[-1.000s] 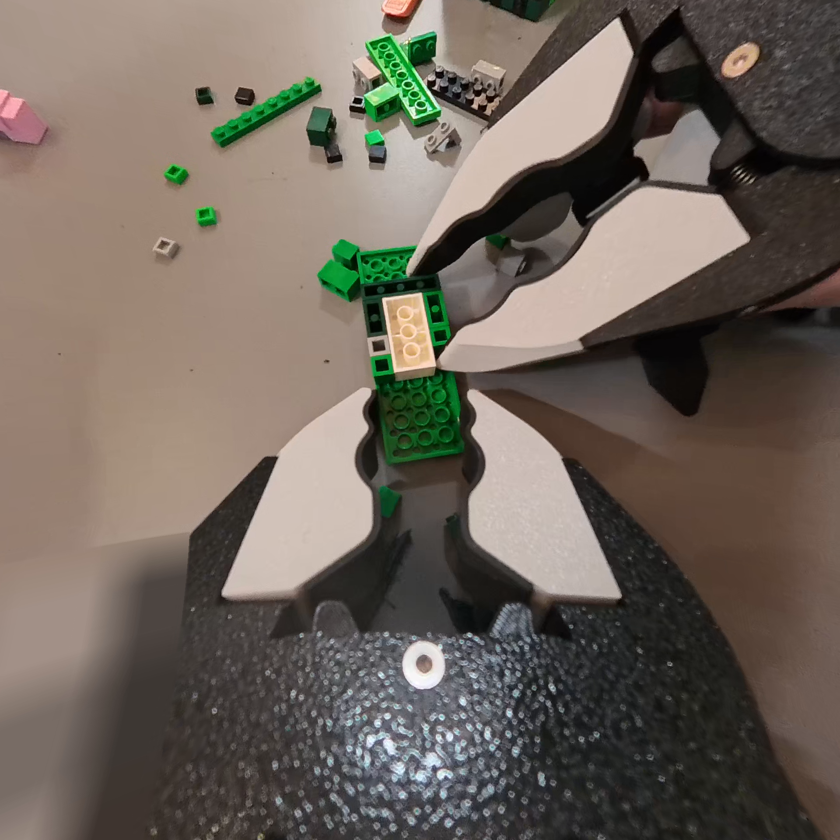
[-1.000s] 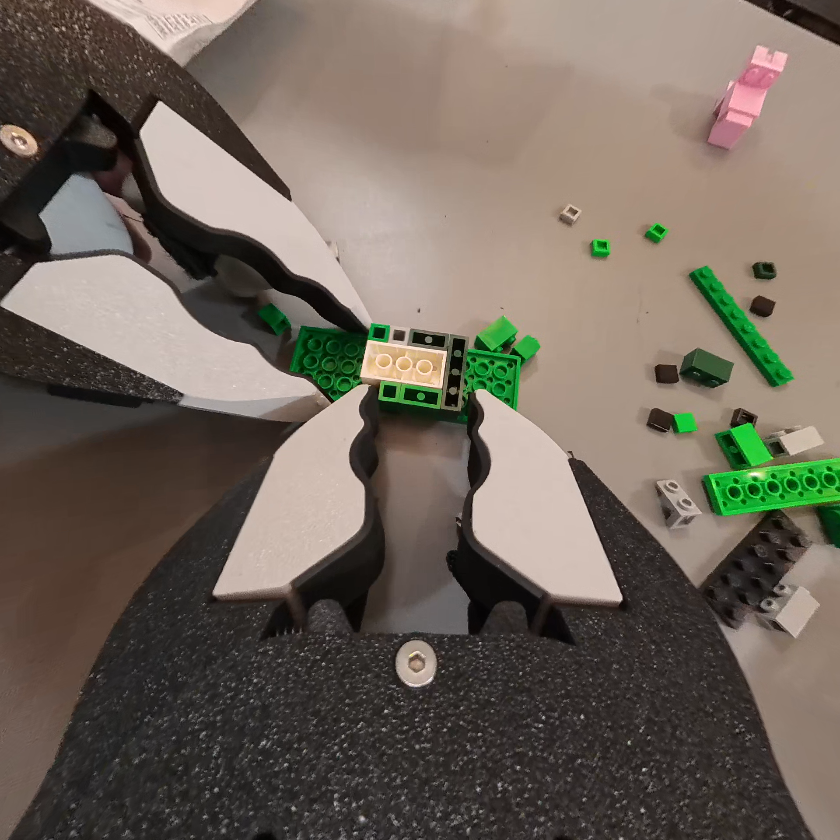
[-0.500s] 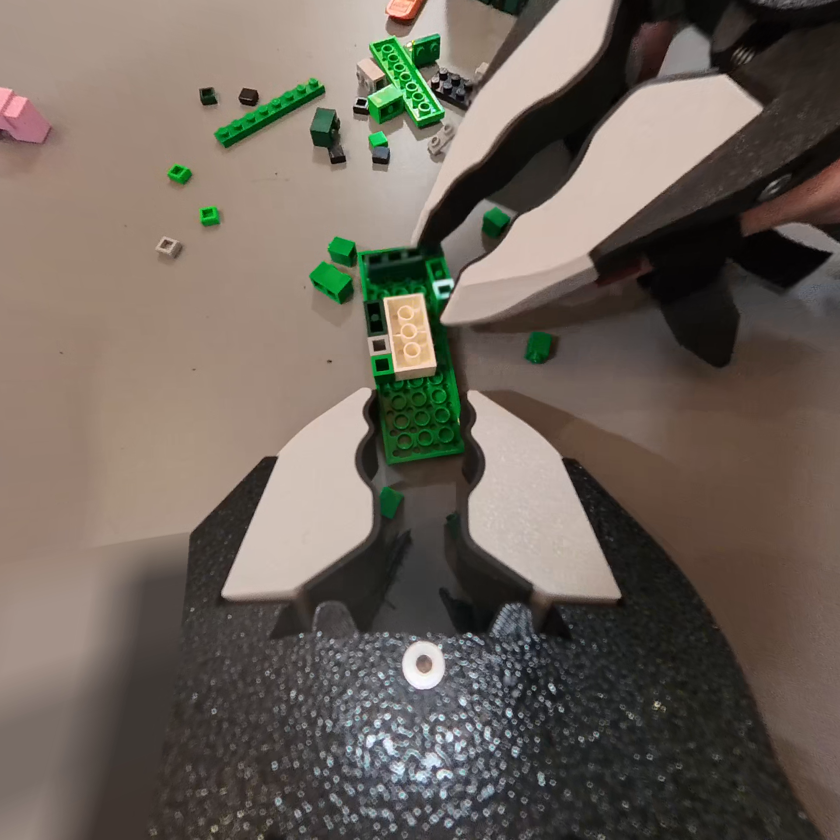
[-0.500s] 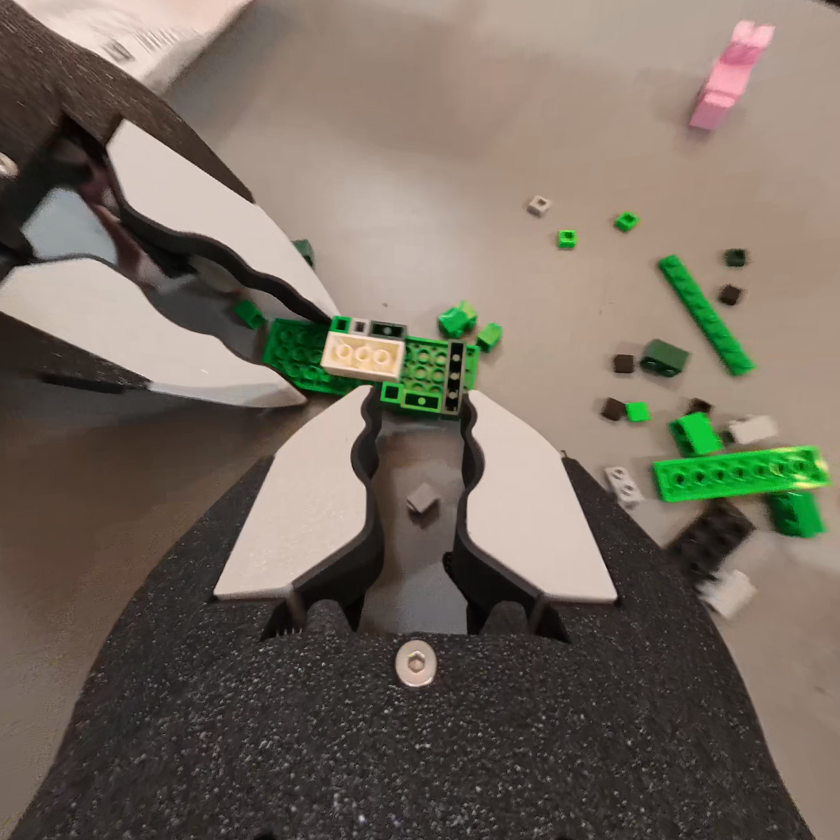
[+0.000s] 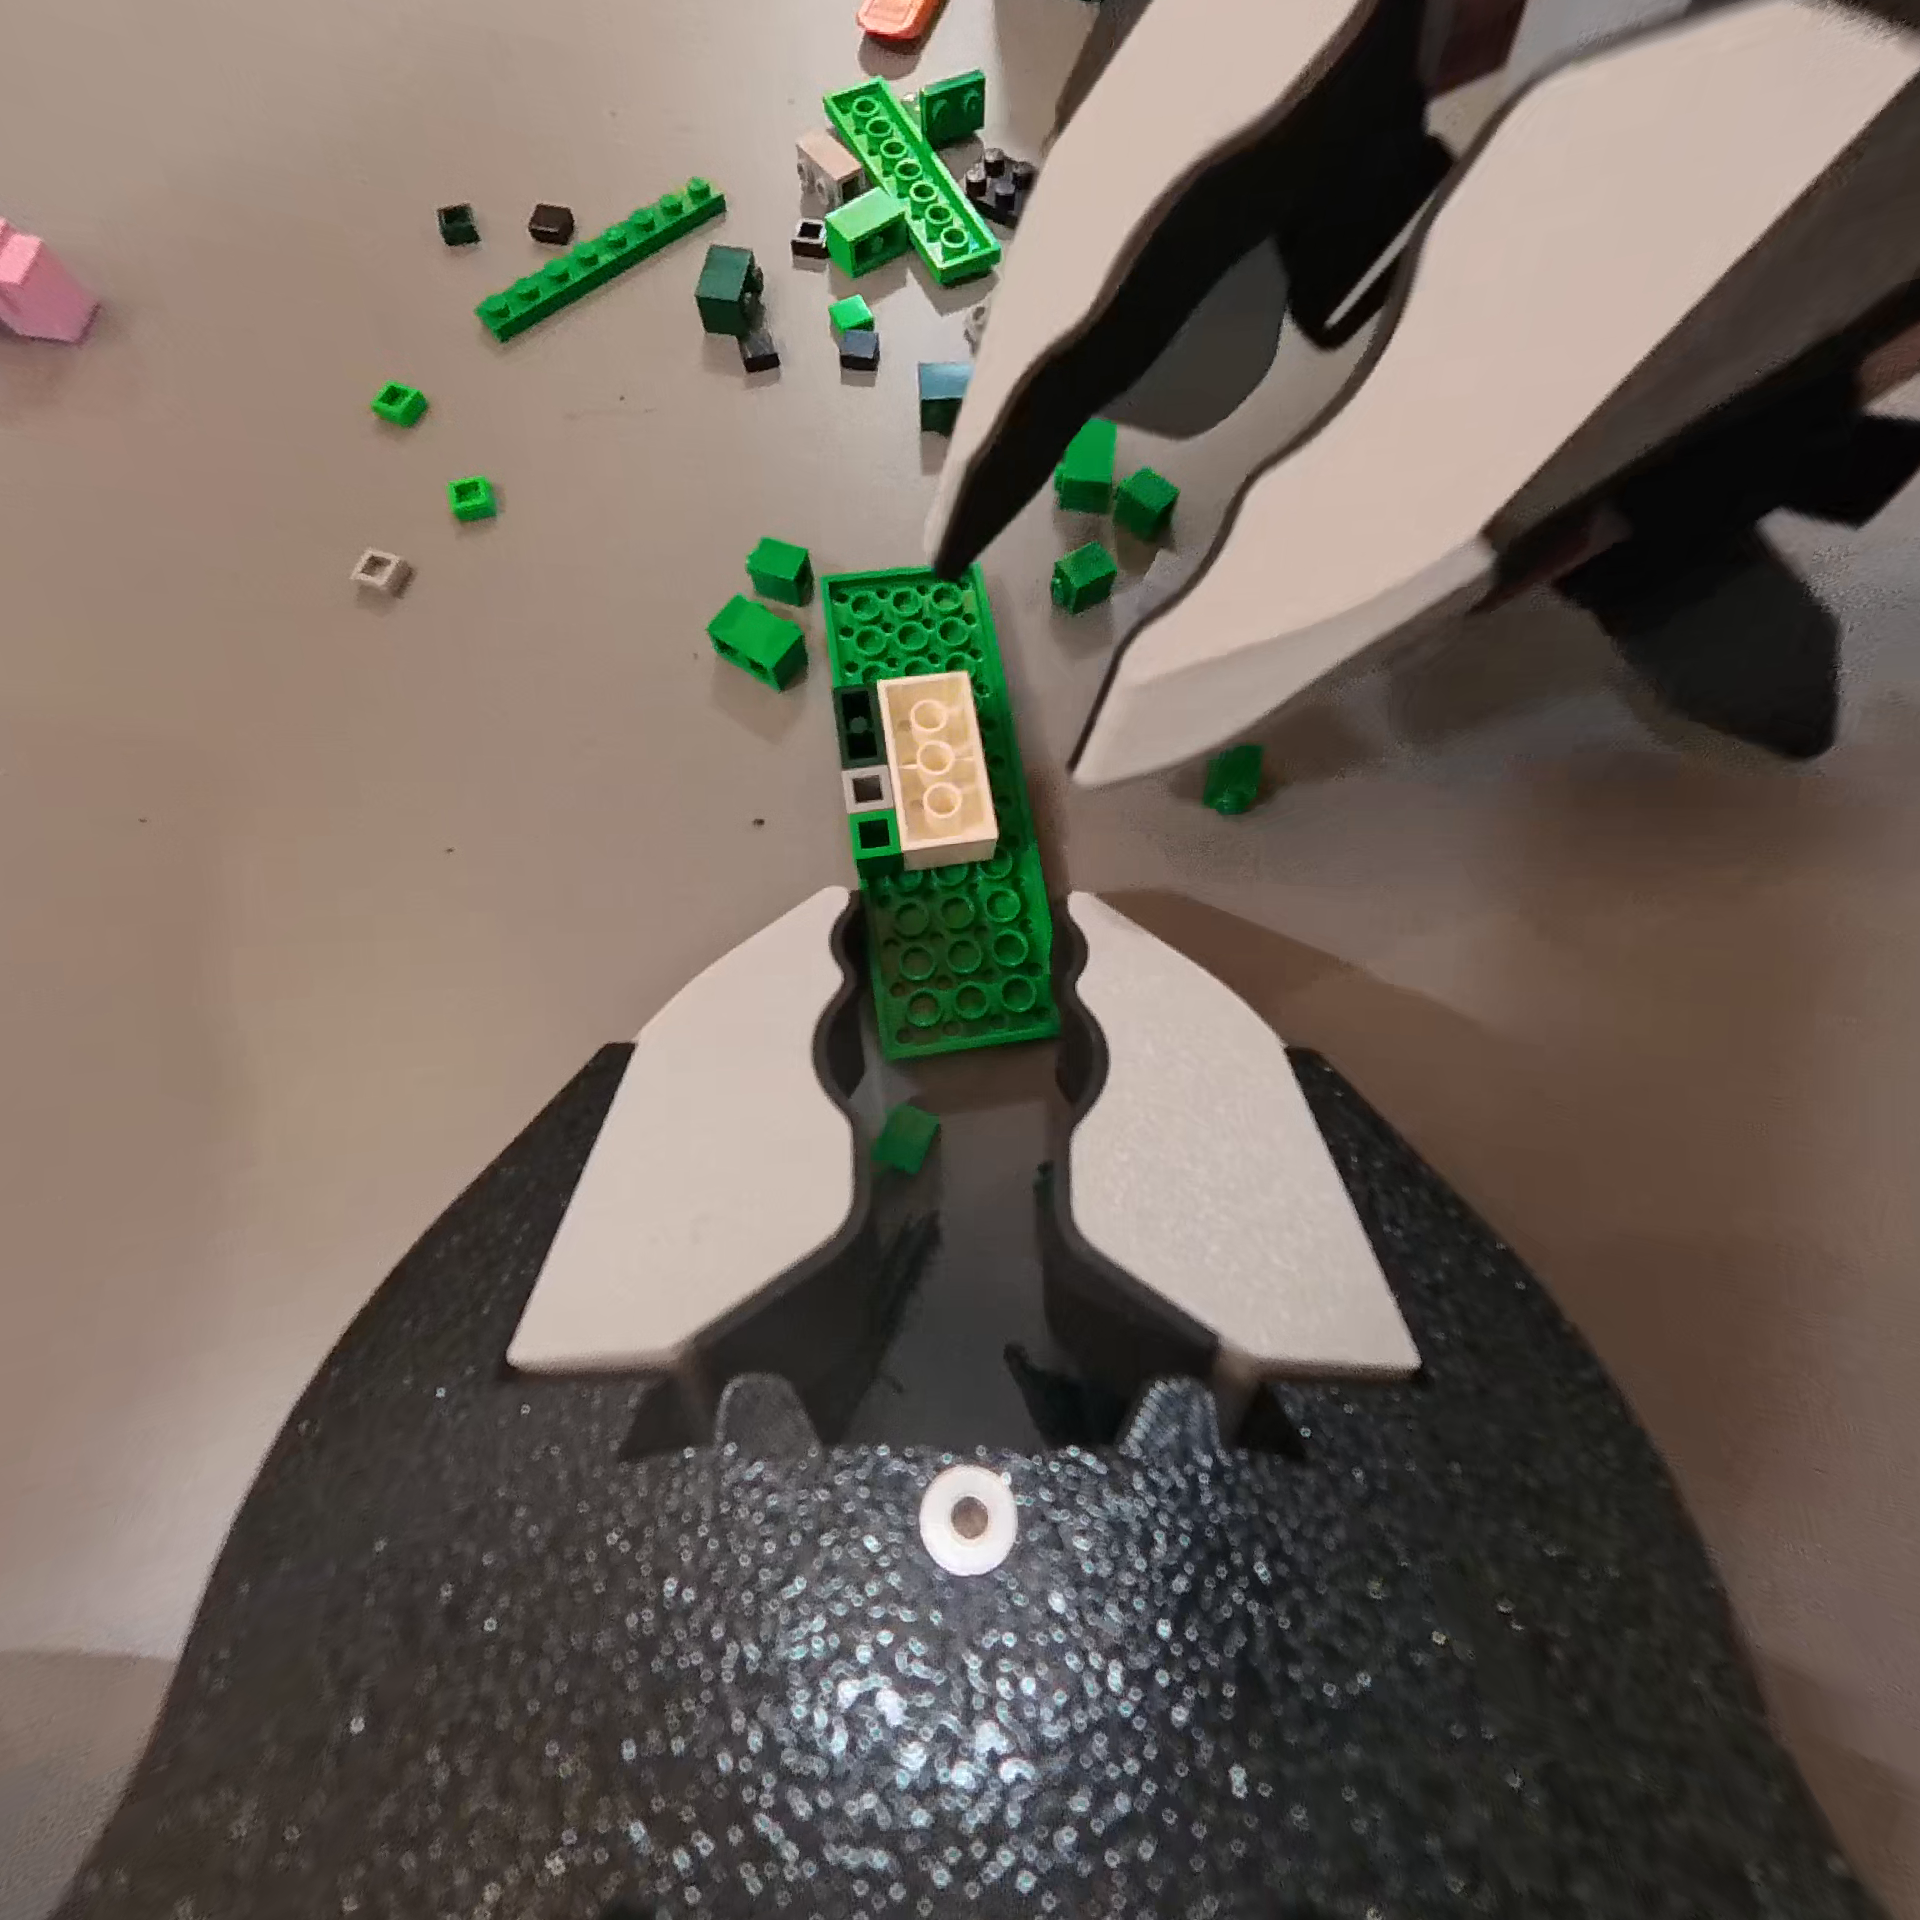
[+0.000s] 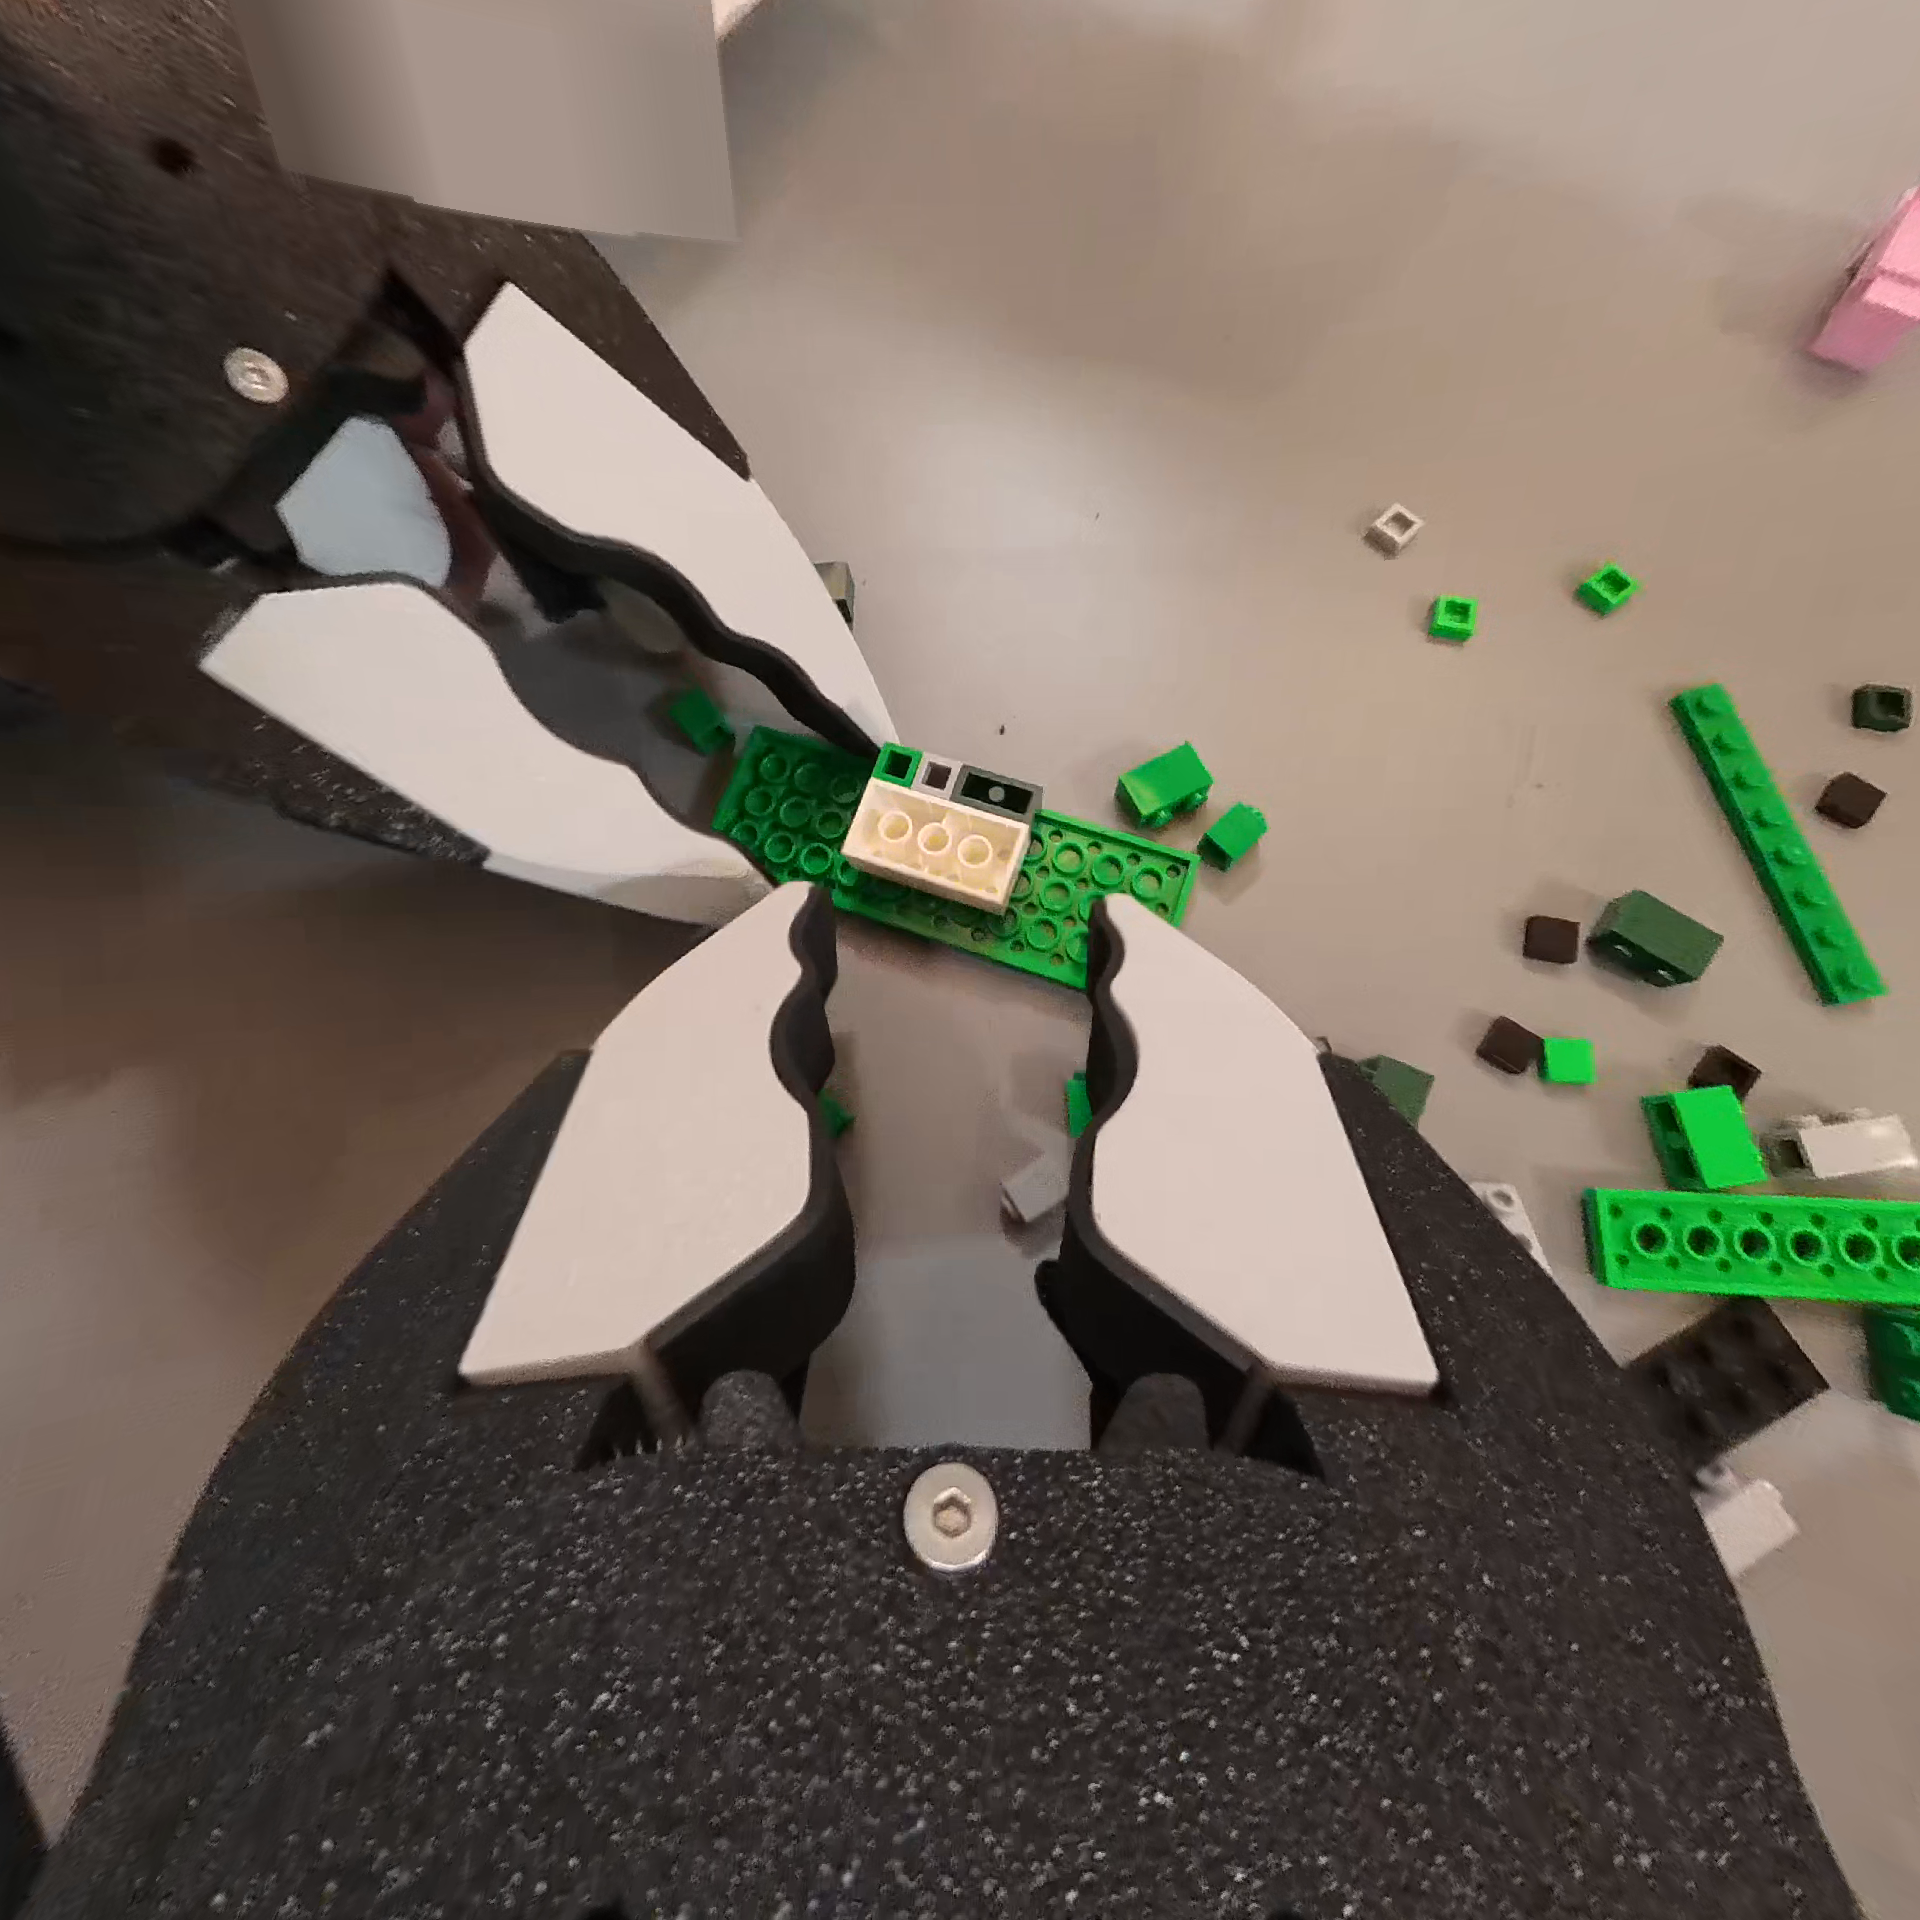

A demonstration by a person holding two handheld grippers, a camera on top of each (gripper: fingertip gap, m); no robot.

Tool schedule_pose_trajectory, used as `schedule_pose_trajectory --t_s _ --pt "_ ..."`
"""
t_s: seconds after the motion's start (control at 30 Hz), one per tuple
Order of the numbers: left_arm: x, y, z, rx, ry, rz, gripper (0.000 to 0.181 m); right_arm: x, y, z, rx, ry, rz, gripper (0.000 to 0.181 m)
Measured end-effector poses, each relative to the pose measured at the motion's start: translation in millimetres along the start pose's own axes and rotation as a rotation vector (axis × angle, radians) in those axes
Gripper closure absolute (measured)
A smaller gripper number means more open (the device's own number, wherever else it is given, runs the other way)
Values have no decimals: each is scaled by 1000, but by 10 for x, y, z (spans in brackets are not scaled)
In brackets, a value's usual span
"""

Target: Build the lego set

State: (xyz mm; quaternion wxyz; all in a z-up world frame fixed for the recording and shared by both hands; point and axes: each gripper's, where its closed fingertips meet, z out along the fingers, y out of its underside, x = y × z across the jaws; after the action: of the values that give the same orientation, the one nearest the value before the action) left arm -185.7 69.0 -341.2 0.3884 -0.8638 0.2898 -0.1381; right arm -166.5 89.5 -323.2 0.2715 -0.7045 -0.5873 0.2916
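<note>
1. The green plate (image 5: 951, 831) lies upside-down on the grey counter (image 5: 312, 831), its tube-patterned underside facing up, near the middle of the visible counter. A cream brick (image 5: 937, 767) sits on its mid-section, with a row of small dark, grey and green pieces (image 5: 864, 771) along one side of the brick.

2. The left tool (image 5: 956, 914) grips the near end of the plate, its fingers set narrow against the plate's two long edges. Judged from this, it acts as the clamp; that grip should stay firm and level so the plate does not tip.

3. The right tool (image 6: 951, 914) is parted and carries nothing. In its own view the fingers straddle the plate's long edge beside the cream brick; in the left wrist view one tip is at the plate's far corner, whether touching I cannot tell.

4. The step in hand appears to be working on the pieces attached to the plate. To do it well, the right tool should approach square to the chosen piece and press or pull straight, not at a slant.

5. Loose small green bricks (image 5: 756, 642) lie just beside the plate's far end and right side; they should not be swept along.

6. Further stock, a long green strip (image 6: 1777, 842) and a holed green beam (image 6: 1756, 1242), lies toward the far edge of the counter, well apart.
</note>
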Motion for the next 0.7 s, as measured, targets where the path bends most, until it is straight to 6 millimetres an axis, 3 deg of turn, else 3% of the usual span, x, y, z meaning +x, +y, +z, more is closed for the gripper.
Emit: schedule_pose_trajectory --t_s 0.3,0.47,0.67,0.7 --pt "-8 -1 0 0 -23 -4 147 -8 -29 201 3 154 20 141" --pt "-17 -1 0 0 -25 -3 147 -43 -39 216 -3 144 1 147" --pt "-40 -3 1 0 -35 -14 147 -26 -91 211 82 38 143 148" --pt "-41 -3 1 0 -35 -15 147 -10 -103 201 93 21 176 155"
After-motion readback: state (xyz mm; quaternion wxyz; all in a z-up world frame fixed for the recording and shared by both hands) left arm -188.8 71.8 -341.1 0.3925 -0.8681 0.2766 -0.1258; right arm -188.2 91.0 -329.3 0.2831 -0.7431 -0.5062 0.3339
